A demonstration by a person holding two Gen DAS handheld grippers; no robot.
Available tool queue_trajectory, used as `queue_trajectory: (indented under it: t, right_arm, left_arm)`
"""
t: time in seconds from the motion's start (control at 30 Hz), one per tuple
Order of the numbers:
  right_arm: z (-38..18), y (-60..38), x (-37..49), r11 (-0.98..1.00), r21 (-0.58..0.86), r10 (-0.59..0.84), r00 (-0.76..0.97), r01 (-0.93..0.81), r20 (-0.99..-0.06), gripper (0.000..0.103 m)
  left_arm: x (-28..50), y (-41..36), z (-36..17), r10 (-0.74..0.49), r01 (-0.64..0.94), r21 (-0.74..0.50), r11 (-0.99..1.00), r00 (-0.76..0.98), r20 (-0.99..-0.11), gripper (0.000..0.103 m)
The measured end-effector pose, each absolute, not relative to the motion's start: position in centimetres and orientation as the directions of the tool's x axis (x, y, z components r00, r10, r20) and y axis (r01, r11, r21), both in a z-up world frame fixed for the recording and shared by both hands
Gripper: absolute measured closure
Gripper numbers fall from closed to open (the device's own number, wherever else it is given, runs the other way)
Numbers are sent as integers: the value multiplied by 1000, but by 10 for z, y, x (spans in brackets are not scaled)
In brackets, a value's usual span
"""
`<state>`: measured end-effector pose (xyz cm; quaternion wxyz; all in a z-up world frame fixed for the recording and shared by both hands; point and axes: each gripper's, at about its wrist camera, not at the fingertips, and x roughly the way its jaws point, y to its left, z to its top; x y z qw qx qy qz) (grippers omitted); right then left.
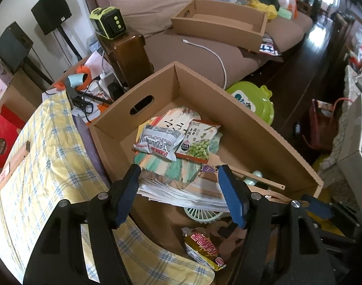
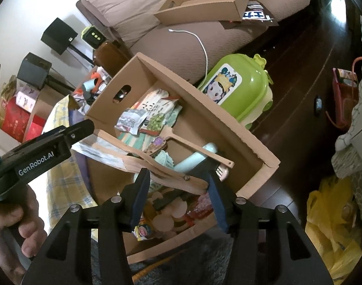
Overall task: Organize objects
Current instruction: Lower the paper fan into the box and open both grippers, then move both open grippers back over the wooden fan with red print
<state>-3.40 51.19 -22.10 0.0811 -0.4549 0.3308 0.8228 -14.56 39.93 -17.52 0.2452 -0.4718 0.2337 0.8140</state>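
A half-closed folding fan (image 2: 157,166) with wooden ribs and white paper hangs level above the open cardboard box (image 2: 204,109). My right gripper (image 2: 177,180) is shut on its pivot end, with both pads against the wood. My left gripper (image 1: 179,180) is shut on the fan's paper pleats (image 1: 181,192); one of its fingers (image 2: 82,128) shows at the fan's far end. In the box lie a green pea packet (image 1: 197,142), a silver packet (image 1: 157,142), a flat wooden-handled fan (image 2: 200,148), a mint handheld fan (image 1: 200,211) and a yellow-red snack packet (image 1: 204,249).
A second, shallower cardboard box (image 1: 219,21) rests on the brown sofa beside a white cable (image 1: 216,57). A green plastic container (image 2: 238,87) stands on the dark floor beyond the box. A yellow checked cloth (image 1: 50,154) covers something to the left. A person's hand (image 2: 12,218) grips the left tool.
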Motion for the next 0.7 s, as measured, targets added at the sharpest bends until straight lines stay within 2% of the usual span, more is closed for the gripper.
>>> queue_trajectory:
  t: [0.7]
  right_arm:
    - [-215,513,-33,-767,473,-148,-599,-432,-787,51]
  left_arm:
    - [-159,371,-166,175,-550,113,-827,-444,-879,35]
